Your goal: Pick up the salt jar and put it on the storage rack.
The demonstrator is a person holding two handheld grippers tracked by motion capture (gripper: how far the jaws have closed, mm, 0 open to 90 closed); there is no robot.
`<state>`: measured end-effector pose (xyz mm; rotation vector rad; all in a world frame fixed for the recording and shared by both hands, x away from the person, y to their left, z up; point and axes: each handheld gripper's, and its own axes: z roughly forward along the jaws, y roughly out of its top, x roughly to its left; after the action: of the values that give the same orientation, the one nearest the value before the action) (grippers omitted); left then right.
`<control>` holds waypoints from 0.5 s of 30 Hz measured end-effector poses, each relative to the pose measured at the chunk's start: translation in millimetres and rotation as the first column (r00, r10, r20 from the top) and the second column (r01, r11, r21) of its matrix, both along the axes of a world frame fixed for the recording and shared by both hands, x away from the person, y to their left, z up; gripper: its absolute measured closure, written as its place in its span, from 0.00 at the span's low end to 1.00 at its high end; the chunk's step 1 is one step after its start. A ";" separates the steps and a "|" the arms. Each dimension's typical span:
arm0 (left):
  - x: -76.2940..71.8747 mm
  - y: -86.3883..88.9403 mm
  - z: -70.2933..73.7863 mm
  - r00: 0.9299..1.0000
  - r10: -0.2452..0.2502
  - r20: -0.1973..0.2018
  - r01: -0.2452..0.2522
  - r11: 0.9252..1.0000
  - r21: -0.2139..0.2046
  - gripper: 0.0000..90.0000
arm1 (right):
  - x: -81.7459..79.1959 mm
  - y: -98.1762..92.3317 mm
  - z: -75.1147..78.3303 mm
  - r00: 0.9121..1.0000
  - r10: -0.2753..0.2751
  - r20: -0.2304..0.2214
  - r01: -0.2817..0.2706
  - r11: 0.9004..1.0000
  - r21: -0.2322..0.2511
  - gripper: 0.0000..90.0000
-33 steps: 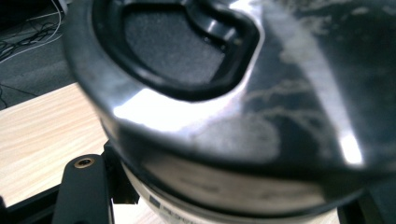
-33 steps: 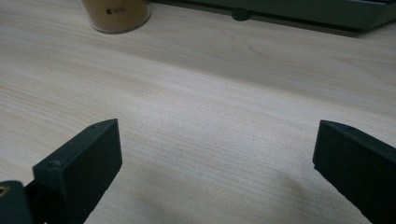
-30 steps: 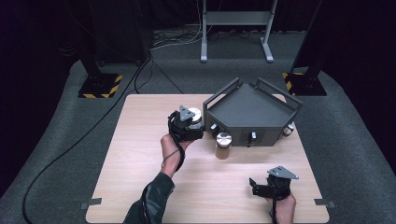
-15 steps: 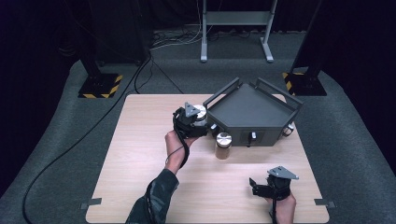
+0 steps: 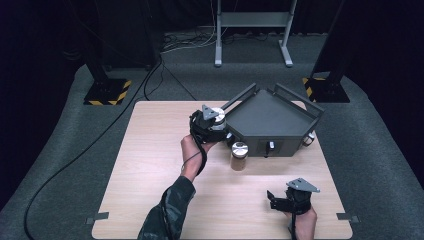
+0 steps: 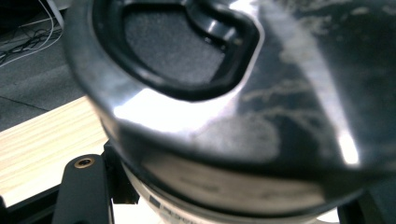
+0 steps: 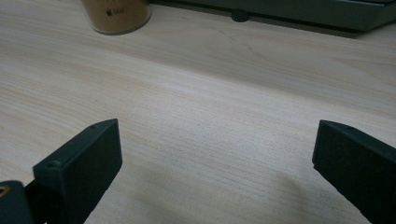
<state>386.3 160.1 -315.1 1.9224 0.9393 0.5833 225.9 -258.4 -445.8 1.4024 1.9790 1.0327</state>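
Clamped in the left gripper (image 5: pixel 214 125), a silver-lidded jar (image 6: pixel 224 121) is held at the left corner of the grey tray (image 5: pixel 272 117), seemingly for placing on it. A second jar (image 5: pixel 239 156) stands just near of the tray. The right gripper (image 7: pixel 215 172) rests open, near right.

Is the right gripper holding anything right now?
No. In its own view the right gripper has its jaws wide apart over the bare table.
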 end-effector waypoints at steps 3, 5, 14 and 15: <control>1.9 -2.8 1.7 1.000 -0.002 0.003 0.002 1.000 -0.001 0.35 | 0.1 0.0 0.1 1.000 0.001 -0.001 -0.001 1.000 0.000 0.01; 2.6 -3.5 2.4 1.000 -0.002 0.003 0.002 1.000 -0.003 0.35 | 0.2 -0.1 0.1 1.000 0.001 -0.001 -0.001 1.000 0.000 0.01; 9.3 -13.8 8.7 1.000 -0.007 0.005 0.007 1.000 0.004 0.35 | 0.1 -0.2 0.0 1.000 0.002 0.001 -0.002 1.000 -0.001 0.01; 9.8 -15.0 9.2 1.000 -0.008 0.005 0.008 1.000 0.003 0.35 | 0.2 -0.3 0.1 1.000 0.002 -0.001 -0.002 1.000 0.000 0.01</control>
<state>396.1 145.1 -305.9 1.9260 0.9278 0.5853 226.1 -258.7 -445.7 1.4012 1.9815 1.0330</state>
